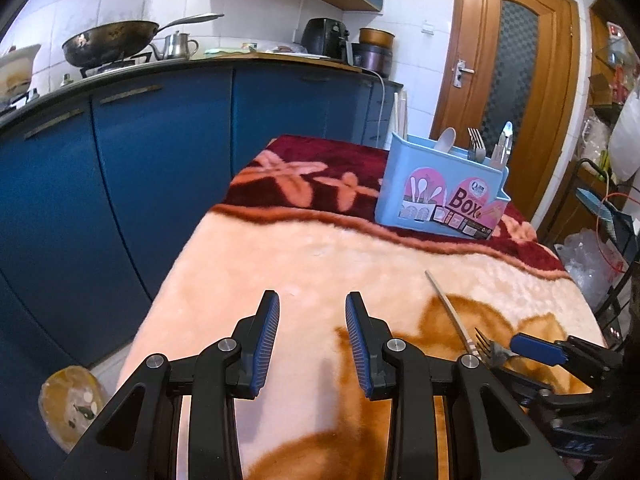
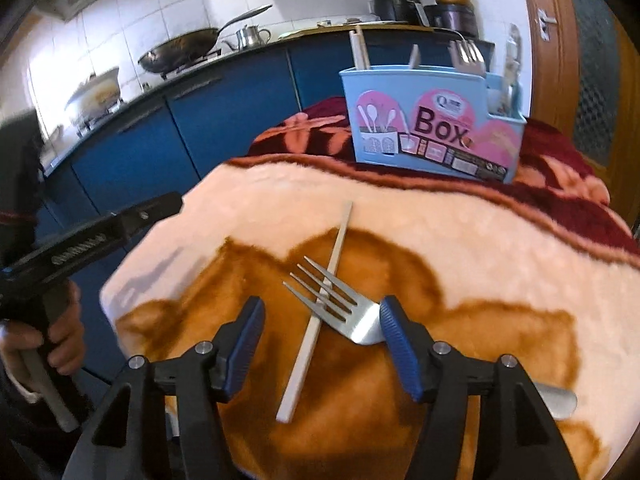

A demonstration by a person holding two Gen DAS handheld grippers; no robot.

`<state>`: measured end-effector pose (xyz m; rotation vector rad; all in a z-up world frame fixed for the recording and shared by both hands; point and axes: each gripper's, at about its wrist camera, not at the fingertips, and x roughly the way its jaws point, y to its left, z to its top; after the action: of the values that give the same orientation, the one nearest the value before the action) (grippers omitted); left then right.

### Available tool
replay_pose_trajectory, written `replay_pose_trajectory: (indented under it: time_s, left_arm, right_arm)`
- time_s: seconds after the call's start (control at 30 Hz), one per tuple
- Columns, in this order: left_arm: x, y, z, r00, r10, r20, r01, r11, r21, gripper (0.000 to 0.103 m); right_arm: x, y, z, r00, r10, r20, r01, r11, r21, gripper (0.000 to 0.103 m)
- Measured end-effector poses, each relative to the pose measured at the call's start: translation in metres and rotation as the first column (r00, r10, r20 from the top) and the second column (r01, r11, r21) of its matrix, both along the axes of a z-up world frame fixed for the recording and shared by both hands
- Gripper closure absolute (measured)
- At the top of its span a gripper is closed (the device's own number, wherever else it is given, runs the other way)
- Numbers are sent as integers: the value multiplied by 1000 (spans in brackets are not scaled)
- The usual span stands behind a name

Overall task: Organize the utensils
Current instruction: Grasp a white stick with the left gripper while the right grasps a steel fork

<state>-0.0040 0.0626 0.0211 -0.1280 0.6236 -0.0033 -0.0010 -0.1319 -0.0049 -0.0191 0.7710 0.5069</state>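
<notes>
A steel fork (image 2: 340,308) lies across a white chopstick (image 2: 320,312) on the fuzzy blanket. My right gripper (image 2: 322,320) is open just above them, with its fingers on either side of the fork's head. The fork (image 1: 490,350) and the chopstick (image 1: 452,312) also show in the left wrist view, beside the right gripper's blue finger (image 1: 534,347). My left gripper (image 1: 312,312) is open and empty over the blanket, to the left of them. A light blue utensil box (image 2: 432,128) stands at the far end, holding a spoon, forks and other utensils; it also shows in the left wrist view (image 1: 440,188).
The table is covered by a peach, brown and maroon blanket (image 1: 280,264). Blue kitchen cabinets (image 1: 160,152) run along the left with a wok (image 1: 108,42) and kettle on top. A wooden door (image 1: 508,92) and cluttered racks (image 1: 612,200) stand to the right.
</notes>
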Motion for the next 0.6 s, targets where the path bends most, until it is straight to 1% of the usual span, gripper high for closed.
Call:
replay_pose_trajectory:
  time_s: [0.1,0.17,0.2,0.23,0.27,0.3,0.33,0.4,0.43,0.5,0.6]
  left_arm:
    - [-1,4,-1,1000,5,4,-5,1000,-18,68]
    - [-1,6,-4,1000,5,1,-5,1000,-27,68]
    - [0,7,-5,1000,4,-1,-4,1000,-30,68]
    - [1,7,-6,1000,2,-3,-2,999,-32,68]
    - [2,7,-7,1000,-1,-5,1,999,-35,68]
    - [2,7,-8,1000,-5,-7,5,999,-37,68]
    - [3,6,-9,1000,-7,-7,7,999,-38,68]
    - [5,5,-10,1000,-14,-10,14,999,-45,68]
    - [5,4,-11,1000,-16,-11,15,999,-46,68]
    - [7,1,-11,1000,-20,-16,20,999,-45,68]
    - [9,-5,-12,999,-31,-24,29,999,-42,68]
  right_arm:
    - [7,10,-2,1000,-9,22,10,999,-52,40]
    - [8,13,-3,999,2,35,0,998,-69,40]
    - [9,13,-3,999,3,38,0,997,-76,44]
    - [10,12,-3,999,1,40,2,997,-79,52]
    - [11,10,-3,999,1,43,3,997,-79,56]
    - [12,9,-2,999,-1,46,5,997,-75,65]
    - [12,7,-2,999,-3,52,7,997,-71,76]
    - [14,3,1,997,-24,74,29,997,-67,87]
    - [14,1,3,996,-35,81,41,997,-65,90]
    - [18,-9,8,993,-76,95,81,996,-45,91]
    - [27,-28,17,986,-135,93,136,991,-4,93]
